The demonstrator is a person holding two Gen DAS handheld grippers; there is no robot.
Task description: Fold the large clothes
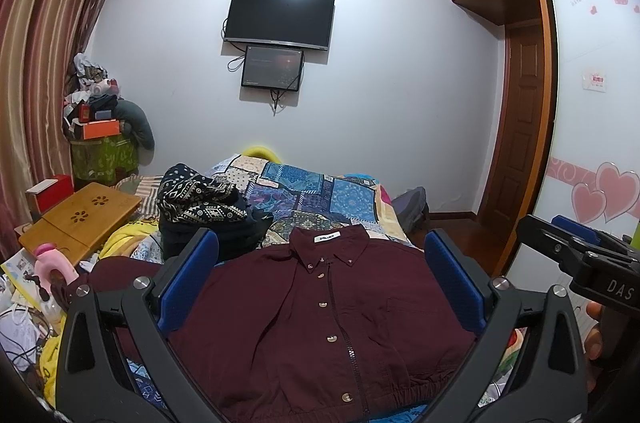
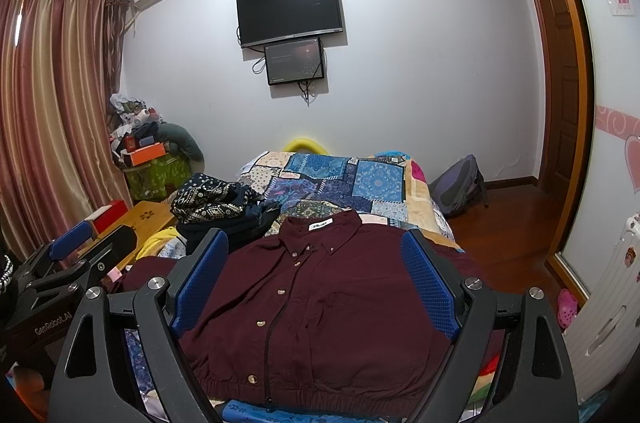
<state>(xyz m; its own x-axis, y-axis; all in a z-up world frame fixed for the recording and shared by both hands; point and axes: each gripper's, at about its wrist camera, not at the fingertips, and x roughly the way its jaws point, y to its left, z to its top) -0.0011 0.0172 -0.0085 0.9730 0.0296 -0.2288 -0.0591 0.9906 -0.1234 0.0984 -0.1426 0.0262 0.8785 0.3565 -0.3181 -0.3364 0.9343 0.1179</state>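
Maroon jacket [image 1: 320,323] flat on patchwork bedspread [image 1: 304,191], collar farthest. Left gripper [image 1: 320,283] and right gripper [image 2: 316,283] above jacket, jaws wide apart, holding nothing. Patterned clothes pile [image 1: 200,203] beyond jacket's left shoulder.

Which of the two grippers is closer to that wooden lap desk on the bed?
Left. The left gripper hangs over the jacket's left side, toward the lap desk; the right gripper sits across the jacket.
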